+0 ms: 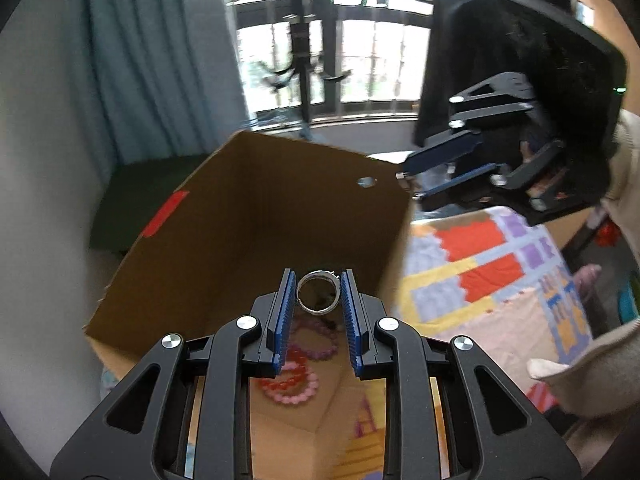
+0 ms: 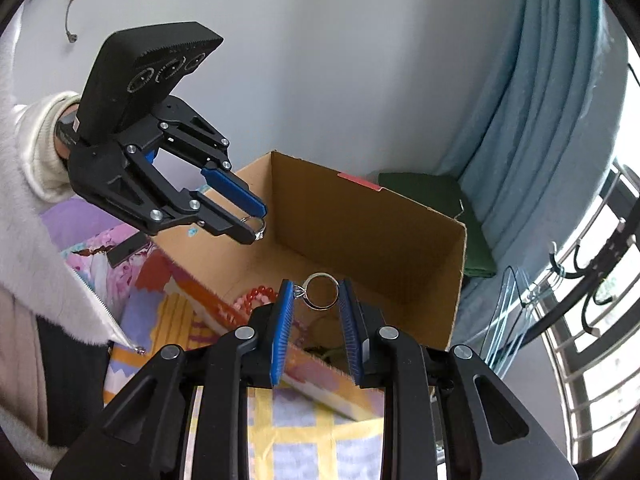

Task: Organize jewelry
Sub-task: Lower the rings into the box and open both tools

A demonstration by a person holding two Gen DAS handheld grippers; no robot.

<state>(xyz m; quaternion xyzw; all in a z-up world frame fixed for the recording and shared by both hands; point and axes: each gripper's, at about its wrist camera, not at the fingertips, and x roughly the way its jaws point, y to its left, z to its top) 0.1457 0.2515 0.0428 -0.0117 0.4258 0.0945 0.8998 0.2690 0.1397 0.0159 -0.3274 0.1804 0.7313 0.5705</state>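
Silver rings sit in both grippers. The left gripper [image 1: 318,294] has its blue pads closed to a narrow gap on a silver ring [image 1: 317,292], pinched by its outer edges with the band facing the camera. From the right wrist view the same gripper [image 2: 256,224] hangs above the near left corner of the box [image 2: 360,216], the ring [image 2: 256,226] at its tips with a small stone pointing down.

The right gripper [image 2: 316,292] is likewise closed to a narrow gap on a second ring [image 2: 320,290], whose stone setting lies against the left pad. In the left wrist view that gripper [image 1: 412,186] shows at the right, past the box's far corner; its tips are blurred and the ring there cannot be made out.

The box [image 1: 248,208] is open cardboard with a strip of red tape [image 1: 164,214] on one rim. Bead bracelets [image 1: 296,376], pink, red and purple, lie on its floor below the left gripper. The box stands on a patterned quilt [image 1: 480,272]. A pale sleeve [image 2: 40,140] shows behind the left gripper. Blue curtains [image 2: 540,120] and a barred window [image 1: 340,60] stand behind.
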